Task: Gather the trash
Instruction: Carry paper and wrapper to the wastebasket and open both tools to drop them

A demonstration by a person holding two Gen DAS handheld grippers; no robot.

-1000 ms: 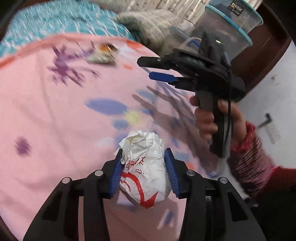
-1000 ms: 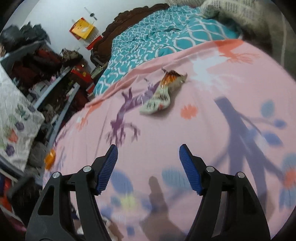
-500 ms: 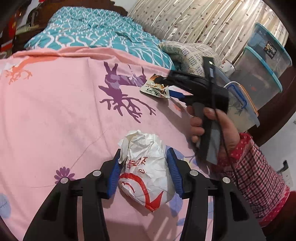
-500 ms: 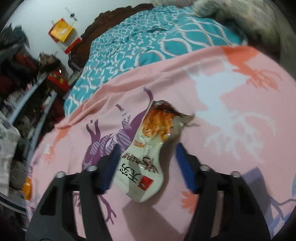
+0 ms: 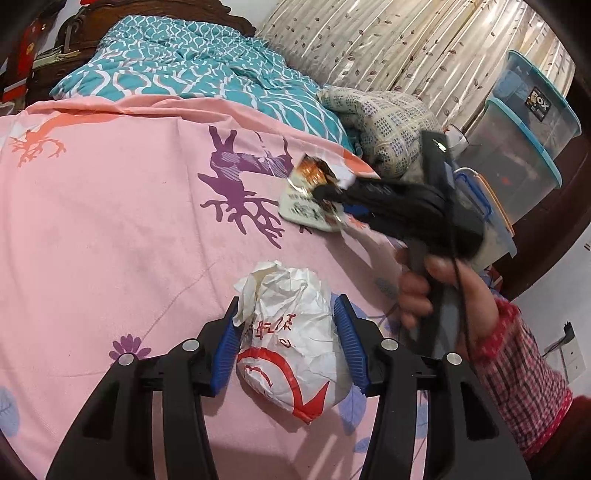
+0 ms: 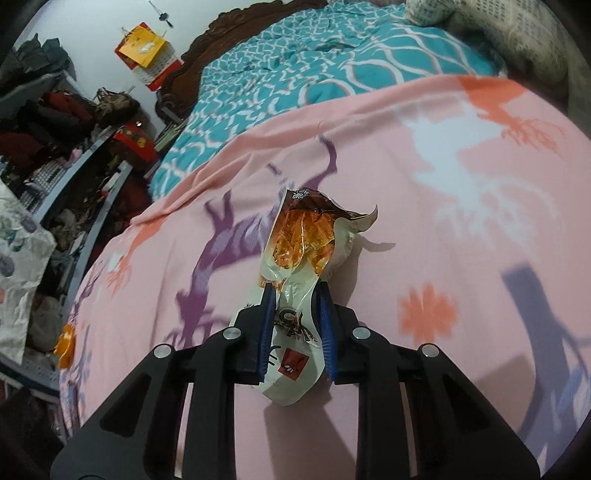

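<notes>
1. Left hand-held gripper [image 5: 288, 345] clamped on crumpled paper wad [image 5: 291, 339], carried just above the pink bedsheet [image 5: 110, 229], near side.
2. Right hand-held gripper [image 6: 295, 317] pinched shut on snack wrapper [image 6: 303, 258], farther up the bed. Wrapper's long axis runs straight ahead between the pads; lower end gripped, torn orange end pointing far.
3. Both pieces in hand; likely next is a lift away.
4. Stacked plastic bins [image 5: 524, 147] at far right; contents unclear. No trash bin in view.

The left wrist camera looks forward along its jaws, close above the pink bedsheet [image 5: 110, 221], toward curtains [image 5: 388, 44]. The right wrist camera faces the headboard [image 6: 236, 26]. Both show the snack wrapper [image 6: 306, 243].
</notes>
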